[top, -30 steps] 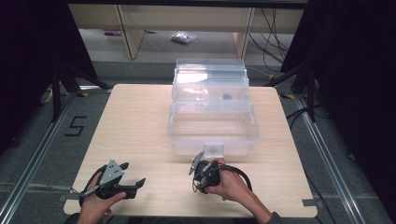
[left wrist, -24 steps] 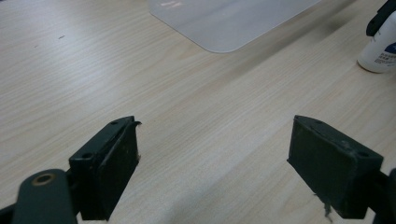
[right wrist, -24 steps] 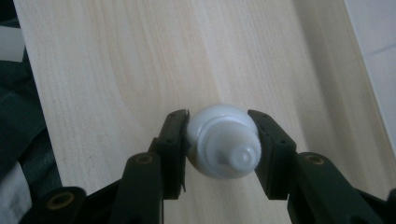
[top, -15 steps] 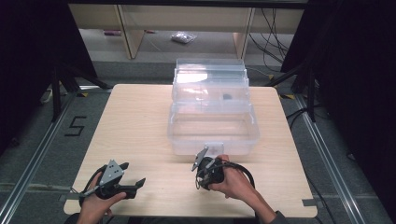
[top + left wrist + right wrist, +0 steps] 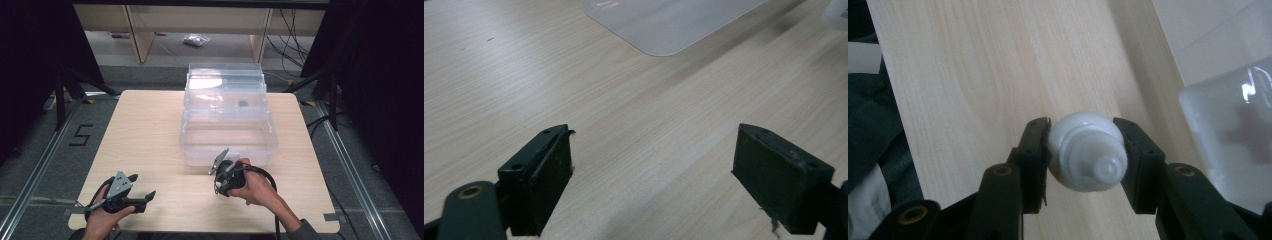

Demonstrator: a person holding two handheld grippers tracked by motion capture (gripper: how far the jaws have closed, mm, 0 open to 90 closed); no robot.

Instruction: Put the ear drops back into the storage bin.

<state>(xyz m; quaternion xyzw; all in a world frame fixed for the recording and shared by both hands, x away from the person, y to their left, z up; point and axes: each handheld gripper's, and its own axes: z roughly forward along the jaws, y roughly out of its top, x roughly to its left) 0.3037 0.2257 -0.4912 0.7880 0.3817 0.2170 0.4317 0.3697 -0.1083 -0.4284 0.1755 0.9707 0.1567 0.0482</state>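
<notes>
Pale wood desk point(image 5: 150, 130) seen from the high view, carrying a clear plastic box point(image 5: 227, 132) toward the far middle, its tiers stepped back and open on top. Right tool point(image 5: 223, 172) sits just in front of the box's near wall, gripped by the person's right hand point(image 5: 255, 187); likely brought close so its load can go over the rim. Left tool point(image 5: 140, 192) is parked at the near left edge, well apart from the box, apparently idle.

Left gripper view: jaws spread wide with nothing between them, bare wood below. A frosted corner of the box point(image 5: 674, 25) lies well ahead. Nothing here suggests it is about to take part.

Right gripper view: jaws closed on a small white bottle point(image 5: 1085, 150), pinched on both sides of its rounded body, nozzle end toward the camera. Held above the desk, not resting on it as far as I can judge. Box corner point(image 5: 1233, 140) just beside, at right.
</notes>
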